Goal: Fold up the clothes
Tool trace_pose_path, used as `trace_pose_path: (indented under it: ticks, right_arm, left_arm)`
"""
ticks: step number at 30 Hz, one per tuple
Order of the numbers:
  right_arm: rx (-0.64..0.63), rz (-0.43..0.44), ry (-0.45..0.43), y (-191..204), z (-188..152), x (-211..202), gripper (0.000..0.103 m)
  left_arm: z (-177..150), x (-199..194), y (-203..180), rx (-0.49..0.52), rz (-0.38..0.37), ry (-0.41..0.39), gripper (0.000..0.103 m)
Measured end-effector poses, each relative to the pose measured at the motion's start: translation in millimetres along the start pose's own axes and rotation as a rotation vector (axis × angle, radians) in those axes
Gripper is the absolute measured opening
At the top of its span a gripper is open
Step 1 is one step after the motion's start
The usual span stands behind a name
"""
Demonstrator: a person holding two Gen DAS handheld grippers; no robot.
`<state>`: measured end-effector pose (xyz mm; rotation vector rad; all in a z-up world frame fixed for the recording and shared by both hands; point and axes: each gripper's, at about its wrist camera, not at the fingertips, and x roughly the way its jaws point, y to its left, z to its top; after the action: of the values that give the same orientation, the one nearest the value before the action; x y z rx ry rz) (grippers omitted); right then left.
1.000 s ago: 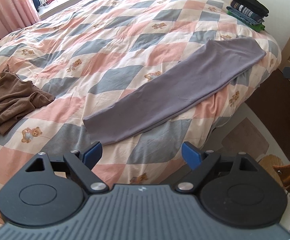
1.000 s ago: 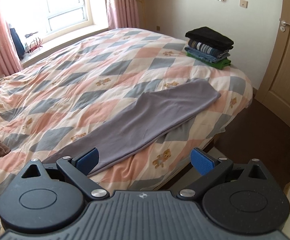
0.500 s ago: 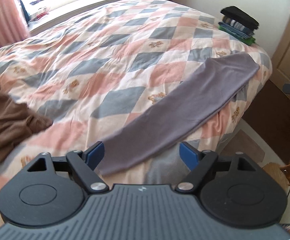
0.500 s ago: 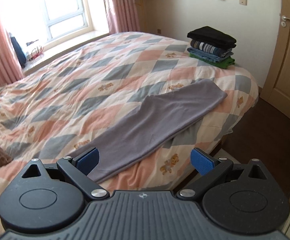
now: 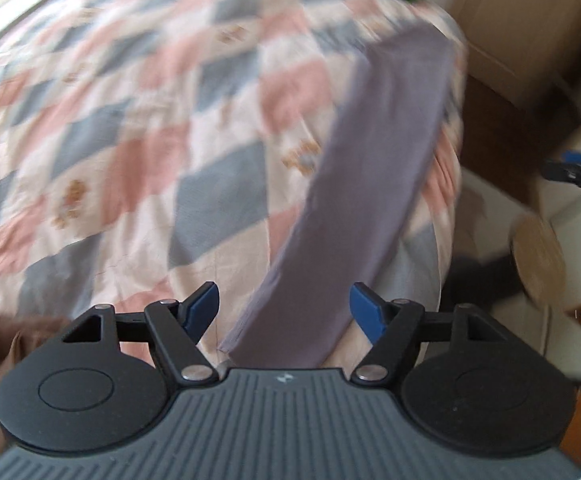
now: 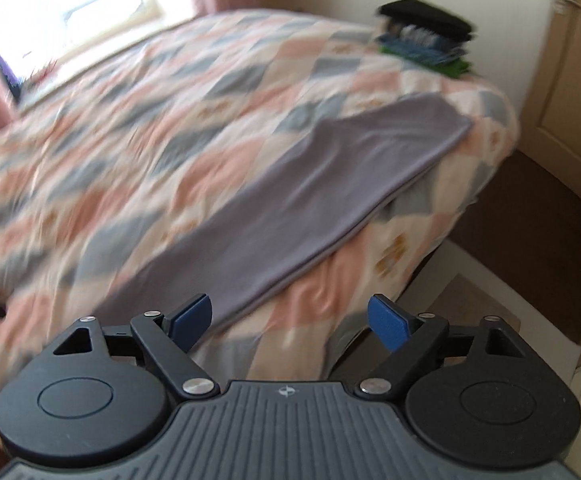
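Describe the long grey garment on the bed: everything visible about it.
The grey garment is a long, narrow strip of soft, matte, knit-looking cloth, folded lengthwise, with layered edges showing along one side. It lies flat and mostly smooth on the checked quilt, running diagonally along the bed's edge. Its far end stops short of the folded stack; its near end lies just ahead of the open left gripper, between the fingers in that view. Neither gripper grips it; the right gripper is also open.

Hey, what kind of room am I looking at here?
Most likely a bedroom in a home. A large bed with a pink and grey checked quilt fills the view, a stack of folded clothes sits on its far corner, and a curtained window and a wooden door are nearby.
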<state>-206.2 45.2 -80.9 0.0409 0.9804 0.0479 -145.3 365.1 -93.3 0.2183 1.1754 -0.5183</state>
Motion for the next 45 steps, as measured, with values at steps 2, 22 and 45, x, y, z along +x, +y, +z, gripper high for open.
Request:
trace_pose_path:
  ticks: [2, 22, 45]
  right_arm:
    - [-0.093, 0.030, 0.021, 27.2, -13.7, 14.7, 0.081]
    - [-0.917, 0.202, -0.125, 214.3, -149.8, 122.4, 0.060]
    - [-1.188, 0.139, -0.457, 236.0, -191.2, 139.9, 0.008]
  left_arm:
    - [-5.3, 19.2, 9.7, 0.076, -0.051, 0.047, 0.065]
    - [-37.3, 153.3, 101.0, -0.010, -0.466, 0.186, 0.061]
    - [-42.2, 172.2, 131.3, -0.284, -0.610, 0.241, 0.010]
